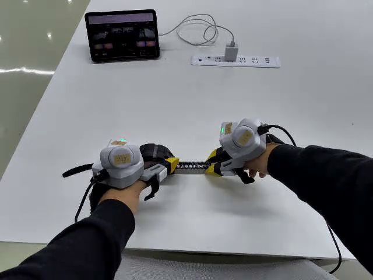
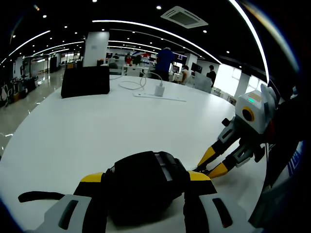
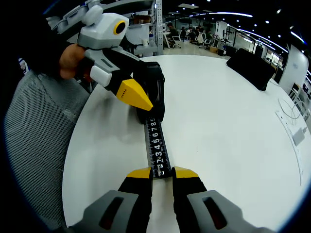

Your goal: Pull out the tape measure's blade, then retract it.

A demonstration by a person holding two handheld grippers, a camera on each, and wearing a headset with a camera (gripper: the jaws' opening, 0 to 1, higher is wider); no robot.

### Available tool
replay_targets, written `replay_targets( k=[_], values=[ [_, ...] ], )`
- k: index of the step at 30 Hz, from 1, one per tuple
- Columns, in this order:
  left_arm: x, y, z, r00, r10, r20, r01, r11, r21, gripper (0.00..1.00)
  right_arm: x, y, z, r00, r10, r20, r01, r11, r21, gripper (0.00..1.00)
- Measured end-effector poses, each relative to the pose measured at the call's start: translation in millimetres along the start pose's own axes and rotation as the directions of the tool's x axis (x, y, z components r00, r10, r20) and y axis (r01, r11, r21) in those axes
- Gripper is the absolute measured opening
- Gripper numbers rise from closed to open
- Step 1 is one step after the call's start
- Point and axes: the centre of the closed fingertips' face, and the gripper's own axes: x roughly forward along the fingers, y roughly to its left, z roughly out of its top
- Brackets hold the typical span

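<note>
A black tape measure case (image 1: 154, 154) (image 2: 146, 183) (image 3: 151, 85) rests on the white table, and my left gripper (image 1: 166, 167) (image 2: 146, 177) is shut on it, one yellow-tipped jaw on each side. A short length of black blade with white numbers (image 1: 191, 167) (image 3: 157, 144) runs out to the right. My right gripper (image 1: 210, 163) (image 3: 159, 172) is shut on the blade's end. In the left gripper view the right gripper (image 2: 216, 162) comes in from the right, low over the table. A black wrist strap (image 1: 77, 170) (image 2: 36, 196) trails left of the case.
A dark tablet (image 1: 122, 35) (image 2: 85, 81) stands at the table's (image 1: 175, 105) far left. A white power strip (image 1: 235, 60) (image 2: 159, 96) with a plugged charger and coiled cable lies at the far middle. A grey mesh chair (image 3: 43, 141) sits at the near edge.
</note>
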Motion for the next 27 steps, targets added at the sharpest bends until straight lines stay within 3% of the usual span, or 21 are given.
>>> replay_targets(
  k=[7, 27],
  values=[
    [-0.6, 0.1, -0.4, 1.0, 0.0, 0.001, 0.0, 1.0, 0.0, 0.59, 1.7, 0.0, 3.0, 1.0, 0.007, 0.005, -0.008, 0.999, 0.033, 0.11],
    [-0.8, 0.4, -0.9, 1.0, -0.008, 0.0, 0.008, 1.0, -0.016, 0.59, 13.7, 5.0, 17.1, 0.9996, 0.004, 0.026, -0.005, 1.0, 0.031, 0.11]
  ],
)
